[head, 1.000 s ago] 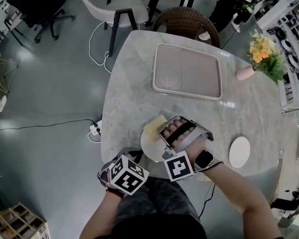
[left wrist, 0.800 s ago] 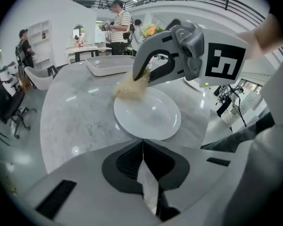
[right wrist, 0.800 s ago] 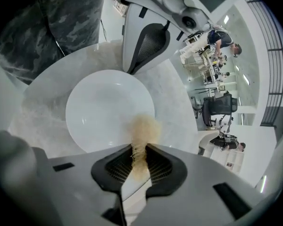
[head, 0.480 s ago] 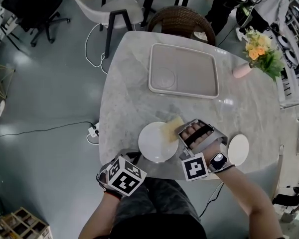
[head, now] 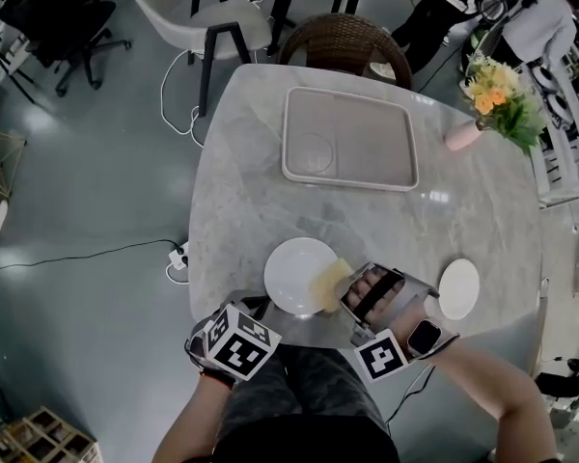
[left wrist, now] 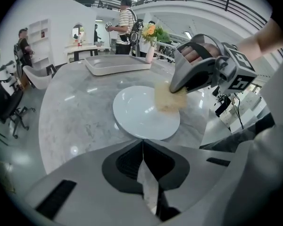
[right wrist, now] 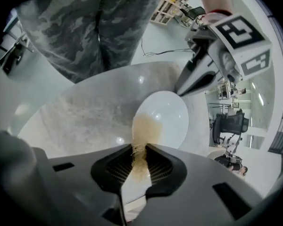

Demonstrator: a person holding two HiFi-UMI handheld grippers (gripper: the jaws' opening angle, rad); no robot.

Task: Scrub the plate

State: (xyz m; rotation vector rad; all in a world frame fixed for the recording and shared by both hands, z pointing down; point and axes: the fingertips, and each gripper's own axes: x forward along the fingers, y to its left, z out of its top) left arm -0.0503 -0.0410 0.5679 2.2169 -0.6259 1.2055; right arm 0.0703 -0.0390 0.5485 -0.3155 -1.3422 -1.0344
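A round white plate (head: pixel 294 270) lies on the marble table (head: pixel 234 201) near its front edge. My right gripper (head: pixel 352 292) is shut on a yellow sponge (head: pixel 330 284), which rests on the plate's right rim. In the right gripper view the sponge (right wrist: pixel 143 128) runs from the jaws onto the plate (right wrist: pixel 169 113). My left gripper (left wrist: pixel 142 142) is shut, its tips against the plate's (left wrist: pixel 141 113) near rim; I cannot tell if they pinch it. From there the sponge (left wrist: pixel 169 98) shows under the right gripper (left wrist: pixel 179 86).
A beige tray (head: pixel 289 128) lies at the table's far side. A small white saucer (head: pixel 458 288) sits right of my right hand. A pink vase with flowers (head: pixel 497 104) stands at the far right. A wicker chair (head: pixel 343 39) is behind the table.
The right gripper has dragged the sponge from the plate's far left part across to its right rim, closer to me. The left gripper has stayed put.
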